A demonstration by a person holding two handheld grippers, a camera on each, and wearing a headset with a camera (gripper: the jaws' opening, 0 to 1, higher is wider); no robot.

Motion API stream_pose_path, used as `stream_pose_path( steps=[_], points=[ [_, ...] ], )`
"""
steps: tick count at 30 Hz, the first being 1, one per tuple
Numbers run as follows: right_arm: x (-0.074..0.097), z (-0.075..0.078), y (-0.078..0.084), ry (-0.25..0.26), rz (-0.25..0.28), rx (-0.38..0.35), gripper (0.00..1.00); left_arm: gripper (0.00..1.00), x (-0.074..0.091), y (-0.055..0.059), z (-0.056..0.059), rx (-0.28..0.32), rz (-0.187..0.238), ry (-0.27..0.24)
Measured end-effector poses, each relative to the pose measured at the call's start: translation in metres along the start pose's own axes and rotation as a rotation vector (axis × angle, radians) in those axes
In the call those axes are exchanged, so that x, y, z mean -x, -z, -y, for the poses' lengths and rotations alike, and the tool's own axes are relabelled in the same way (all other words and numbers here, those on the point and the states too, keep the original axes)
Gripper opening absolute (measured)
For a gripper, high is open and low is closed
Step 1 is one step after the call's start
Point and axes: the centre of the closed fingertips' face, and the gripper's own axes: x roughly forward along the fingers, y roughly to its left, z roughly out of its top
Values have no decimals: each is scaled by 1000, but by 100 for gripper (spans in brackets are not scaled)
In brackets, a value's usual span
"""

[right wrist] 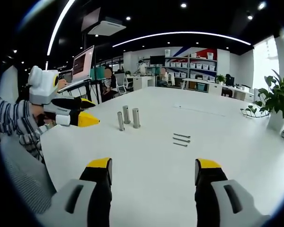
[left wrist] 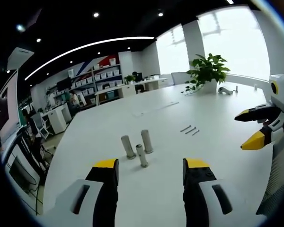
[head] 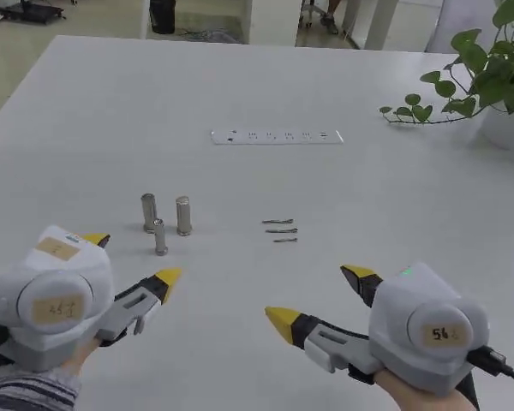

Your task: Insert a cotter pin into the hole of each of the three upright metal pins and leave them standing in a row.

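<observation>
Three upright metal pins (head: 163, 221) stand in a loose cluster on the white table, also seen ahead of the left jaws (left wrist: 137, 146) and in the right gripper view (right wrist: 128, 117). Three cotter pins (head: 280, 231) lie in a small stack of parallel lines to their right (left wrist: 189, 129) (right wrist: 181, 139). My left gripper (head: 133, 261) hovers open just near of the metal pins, holding nothing. At the near right, my right gripper (head: 321, 295) is open and holds nothing, a short way near of the cotter pins.
A white power strip (head: 277, 136) lies further back at the table's middle. A potted plant (head: 484, 73) stands at the far right edge. Bare tabletop (head: 240, 291) lies between the grippers and the parts.
</observation>
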Motion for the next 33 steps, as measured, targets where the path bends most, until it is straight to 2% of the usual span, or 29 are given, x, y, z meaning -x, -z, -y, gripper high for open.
stream_pose_path(
  steps=[5,8,13,16,19,24,28,33],
  points=[
    [0,0,1,-3,-2,-17,68,44,-25,2,-8,-16,-9,13],
    [-1,-3,0,-12,0,-27,68,40,-39,9,-8,-4,-38,44],
    [-1,-4,1,-20,-6,-32,69,34,-59,12,-9,-11,-44,55],
    [-2,-4,3,-20,-16,-38,69,29,-71,13,-8,5,-41,66],
    [-2,-4,5,-20,-20,-43,69,23,-81,18,-8,14,-58,62],
    [-3,-4,7,-21,-29,-46,68,19,-90,19,-12,25,-53,42],
    [-3,-4,8,-22,-34,-53,68,9,-93,23,-13,34,-63,53],
    [-4,-5,11,-25,-49,-51,68,7,-95,26,-13,44,-70,61]
  ],
)
